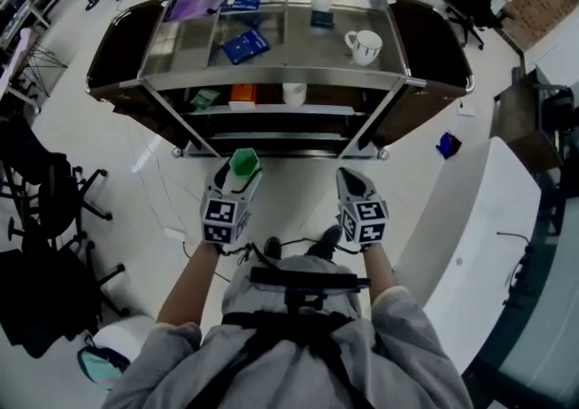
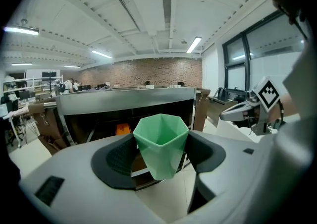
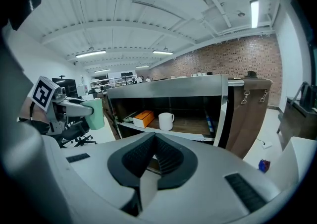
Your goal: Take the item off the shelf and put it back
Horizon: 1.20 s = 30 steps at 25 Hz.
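A green faceted cup (image 2: 161,143) stands upright between the jaws of my left gripper (image 2: 161,156), which is shut on it; the same cup (image 1: 243,163) shows in the head view, held in front of the metal shelf cart (image 1: 271,81). My right gripper (image 1: 355,183) hovers beside it, shut and empty, its pads (image 3: 168,156) meeting at the tips. In the right gripper view the left gripper with the green cup (image 3: 96,114) appears at the left. The cart's middle shelf holds an orange box (image 3: 143,118) and a white mug (image 3: 165,121).
The cart's top tray carries a white mug (image 1: 364,46), a paper cup (image 1: 322,0), a blue packet (image 1: 245,45) and a purple item (image 1: 192,6). Office chairs (image 1: 54,208) stand at the left, a white desk (image 1: 475,244) at the right, a blue object (image 1: 448,145) on the floor.
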Tool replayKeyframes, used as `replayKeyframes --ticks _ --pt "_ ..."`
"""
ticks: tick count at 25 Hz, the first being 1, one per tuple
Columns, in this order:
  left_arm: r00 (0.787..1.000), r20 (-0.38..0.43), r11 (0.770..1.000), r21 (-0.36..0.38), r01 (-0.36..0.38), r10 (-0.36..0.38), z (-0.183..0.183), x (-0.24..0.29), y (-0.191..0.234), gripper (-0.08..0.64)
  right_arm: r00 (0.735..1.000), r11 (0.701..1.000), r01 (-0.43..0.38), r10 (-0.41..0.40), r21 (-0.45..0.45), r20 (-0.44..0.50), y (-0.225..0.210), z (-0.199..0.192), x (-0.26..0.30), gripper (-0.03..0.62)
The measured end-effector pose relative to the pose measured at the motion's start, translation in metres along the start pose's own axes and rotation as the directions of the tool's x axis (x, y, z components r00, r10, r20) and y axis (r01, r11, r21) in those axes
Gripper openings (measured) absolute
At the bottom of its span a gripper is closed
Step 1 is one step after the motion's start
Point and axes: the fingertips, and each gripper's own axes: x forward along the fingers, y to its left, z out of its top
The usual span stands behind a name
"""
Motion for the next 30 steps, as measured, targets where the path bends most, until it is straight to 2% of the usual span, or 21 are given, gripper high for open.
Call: replayKeyframes --ticks 5,17,30 --pt "1.0 0.002 1.0 0.019 -0.023 0.023 -0.008 -0.017 0.007 0.311 1.0 1.0 -0.018 0.018 -0.005 -0.007 0.013 -0.002 0.004 0.009" --pt "0.998 0.004 0.998 -0.026 -0.059 0.059 -0.017 -0.019 0.017 0.31 1.0 1.0 -0.011 0.011 0.005 -0.017 0.01 -0.007 0.004 0.009" --pt "1.0 -0.009 1.0 0.009 -0.014 0.014 -0.015 0.0 -0.001 0.31 1.0 1.0 0.016 -0.015 0.024 -0.016 -0.002 -0.01 0.002 0.009"
